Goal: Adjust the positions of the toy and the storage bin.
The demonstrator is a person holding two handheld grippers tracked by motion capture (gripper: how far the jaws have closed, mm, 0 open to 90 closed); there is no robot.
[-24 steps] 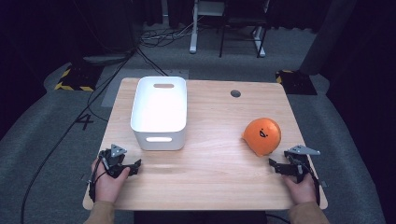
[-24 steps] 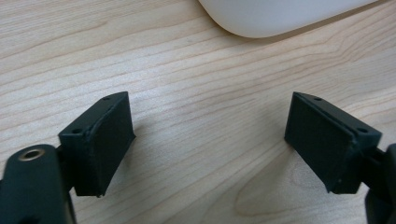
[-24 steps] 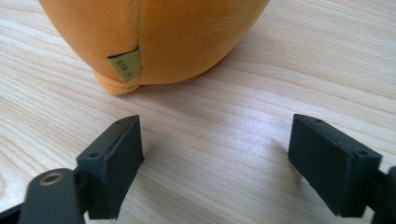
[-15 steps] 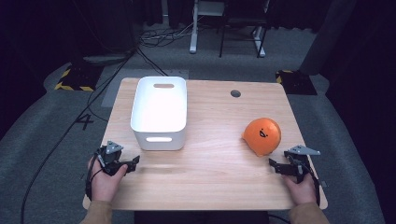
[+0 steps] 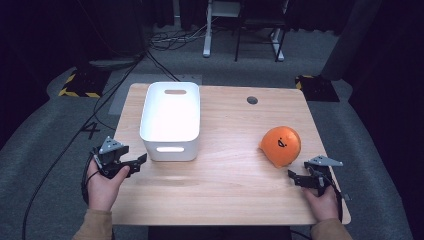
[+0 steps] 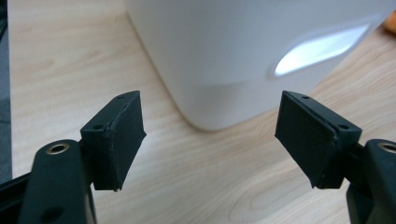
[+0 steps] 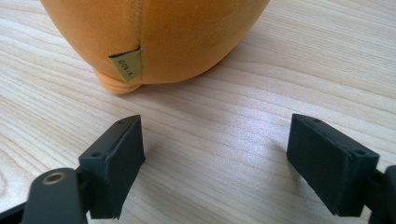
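High view shows the orange plush ball (image 5: 281,145) resting on the tabletop (image 5: 225,195) just ahead of the right tongs (image 5: 296,178), whose jaws stand apart and empty, lined up for a grab. Left tongs (image 5: 138,162), also apart, wait beside the white bin (image 5: 170,120), likely the drop spot.

Wooden table (image 5: 220,200), light top, small dark round spot (image 5: 252,100) near far edge. White bin (image 5: 170,120) on left half, long axis running away from the person, handle slot in each end wall. Orange plush (image 5: 281,145) on right half, black mark on top, well apart from bin. Left gripper (image 5: 138,161) at near-left table edge, jaws apart, tips just beside bin's near corner. Right gripper (image 5: 294,177) near plush, jaws apart, nothing between them. Grey carpet, cables behind.
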